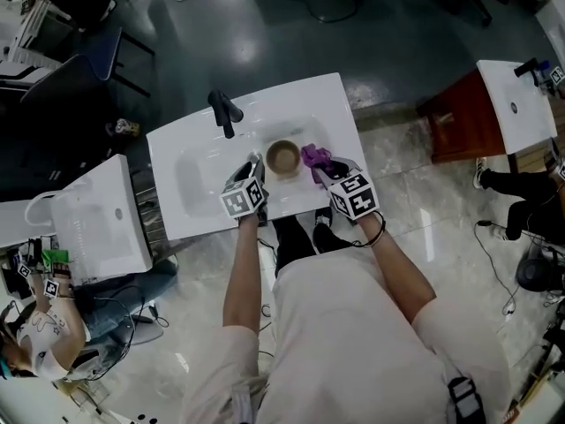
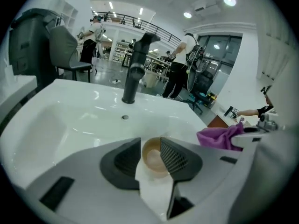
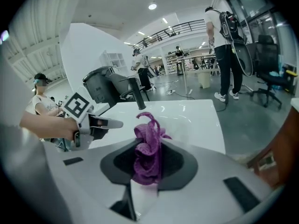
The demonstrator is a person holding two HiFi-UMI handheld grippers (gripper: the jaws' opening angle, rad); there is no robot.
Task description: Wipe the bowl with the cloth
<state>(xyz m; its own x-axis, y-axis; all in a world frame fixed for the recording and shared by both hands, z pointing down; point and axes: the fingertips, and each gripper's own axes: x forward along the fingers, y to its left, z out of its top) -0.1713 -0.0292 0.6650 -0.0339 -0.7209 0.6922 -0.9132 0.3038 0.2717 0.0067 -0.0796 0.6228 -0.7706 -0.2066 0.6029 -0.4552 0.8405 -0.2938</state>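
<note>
Sink rim (image 1: 340, 104): bowl (image 1: 283, 157) ahead of open left tongs (image 1: 255, 163).

Brown bowl (image 1: 282, 157) on white sink (image 1: 199, 140), purple cloth (image 1: 314, 158) just beside — black faucet (image 1: 225, 113) behind

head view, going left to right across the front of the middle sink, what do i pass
left tool → bowl → purple cloth → right tool, which grips that cloth. The faucet is left out: it overlaps the left tool sideways.
</note>
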